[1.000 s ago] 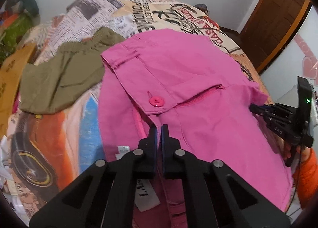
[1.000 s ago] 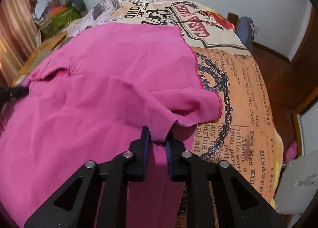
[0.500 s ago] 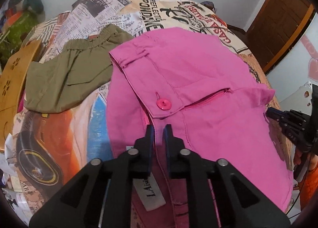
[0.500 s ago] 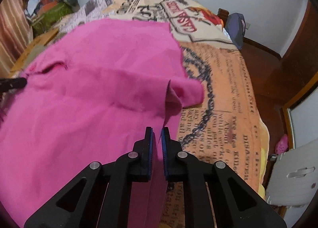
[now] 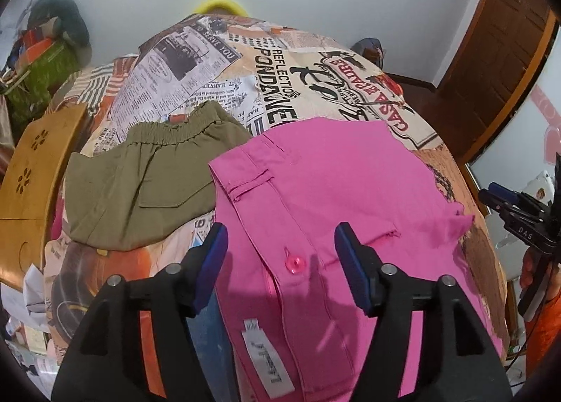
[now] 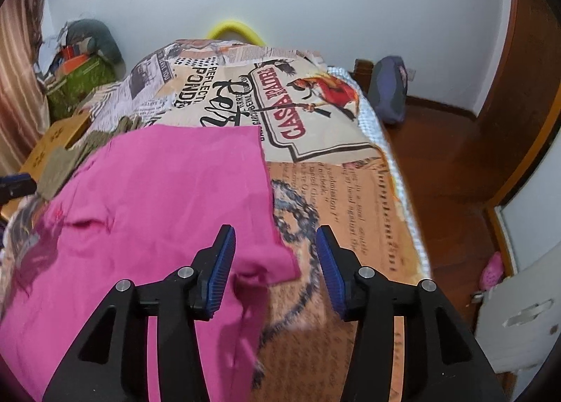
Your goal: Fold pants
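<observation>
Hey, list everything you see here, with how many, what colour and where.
Pink cotton pants: one, pink, folded on the bed, nearest the grippers.
Olive elastic-waist shorts: one, olive green, left of the pink pants.
Newspaper-print bedsheet: one, beige, orange and black, covering the bed.
Perforated wooden board: one, tan, at the bed's left edge.
Brown wooden door: one, dark brown, far right.
Left gripper: one, black with blue pads, open over the waistband.
Right gripper: one, black with blue pads, open over the pants' right corner.

Home bedroom: bed (image 6: pixel 326 142), wooden door (image 5: pixel 498 62).
</observation>
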A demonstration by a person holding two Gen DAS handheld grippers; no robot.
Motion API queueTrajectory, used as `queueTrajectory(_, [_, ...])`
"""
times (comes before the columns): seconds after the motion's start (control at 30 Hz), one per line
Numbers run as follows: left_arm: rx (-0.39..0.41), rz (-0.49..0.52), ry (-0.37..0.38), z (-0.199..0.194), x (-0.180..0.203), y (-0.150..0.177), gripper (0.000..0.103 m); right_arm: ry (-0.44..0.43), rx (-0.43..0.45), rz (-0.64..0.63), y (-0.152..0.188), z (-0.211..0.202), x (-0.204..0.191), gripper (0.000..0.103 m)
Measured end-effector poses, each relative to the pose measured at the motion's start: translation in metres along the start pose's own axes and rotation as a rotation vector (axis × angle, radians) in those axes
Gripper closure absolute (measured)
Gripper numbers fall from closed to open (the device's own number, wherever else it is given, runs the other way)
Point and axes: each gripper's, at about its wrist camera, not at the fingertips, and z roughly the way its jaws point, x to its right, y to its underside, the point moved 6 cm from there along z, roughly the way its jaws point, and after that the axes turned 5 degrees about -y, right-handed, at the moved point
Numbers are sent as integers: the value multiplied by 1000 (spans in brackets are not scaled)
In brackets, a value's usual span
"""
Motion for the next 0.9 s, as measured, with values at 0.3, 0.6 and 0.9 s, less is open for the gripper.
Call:
queueTrajectory(0.3, [-115,-27,-44,57,-10,18,39,-53,-115,17,16,63,-2,53])
queueTrajectory(0.6, [-80,13,-49,66,-5,13,68,-132,-122,73,21,75,-4,90])
queueTrajectory(0.9, [-33,91,-146,62,-9,7,92,-40,-75,-61,18,69,-11,96])
